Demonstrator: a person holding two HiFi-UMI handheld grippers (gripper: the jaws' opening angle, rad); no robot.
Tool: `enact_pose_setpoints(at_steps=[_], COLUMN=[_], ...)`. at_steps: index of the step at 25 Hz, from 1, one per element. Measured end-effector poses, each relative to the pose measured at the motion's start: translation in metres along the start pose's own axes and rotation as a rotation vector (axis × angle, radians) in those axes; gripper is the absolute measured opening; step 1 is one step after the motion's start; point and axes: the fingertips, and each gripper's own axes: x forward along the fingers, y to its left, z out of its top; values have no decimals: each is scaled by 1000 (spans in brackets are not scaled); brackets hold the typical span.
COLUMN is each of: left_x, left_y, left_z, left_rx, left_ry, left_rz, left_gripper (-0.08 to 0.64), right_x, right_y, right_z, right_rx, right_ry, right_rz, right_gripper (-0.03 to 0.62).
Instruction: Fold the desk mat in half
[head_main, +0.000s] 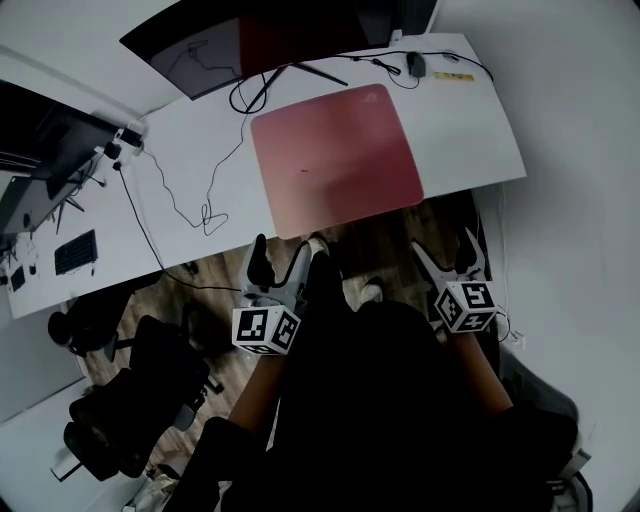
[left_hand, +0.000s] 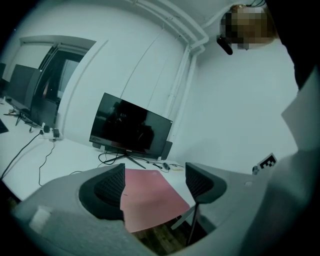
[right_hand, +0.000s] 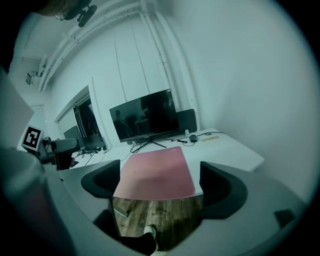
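A pink desk mat (head_main: 335, 160) lies flat and unfolded on the white desk (head_main: 470, 120), its near edge at the desk's front edge. The mat also shows between the jaws in the left gripper view (left_hand: 150, 197) and the right gripper view (right_hand: 155, 175). My left gripper (head_main: 279, 262) is held off the desk, in front of the mat's near left corner, jaws open and empty. My right gripper (head_main: 448, 256) hangs in front of the desk beyond the mat's near right corner, also open and empty. Neither gripper touches the mat.
A dark monitor (head_main: 270, 35) stands behind the mat, with black cables (head_main: 200, 190) trailing left across the desk. A mouse (head_main: 416, 64) lies at the back right. Black office chairs (head_main: 130, 390) stand on the wooden floor to the left. The person's shoes (head_main: 365, 292) are under the desk edge.
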Motion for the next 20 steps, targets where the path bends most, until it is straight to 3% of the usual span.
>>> enact_pose_setpoints(at_steps=[11, 20], left_x=[47, 76], left_y=[57, 108], left_z=[15, 13], left_rx=[-75, -123], left_ry=[29, 53], left_rz=[-21, -43], left_gripper=[364, 364], right_x=[94, 133], right_y=[45, 41], right_z=[41, 30], right_rx=[-69, -67], right_ry=[57, 143], right_rz=[53, -39], right_gripper=[480, 480])
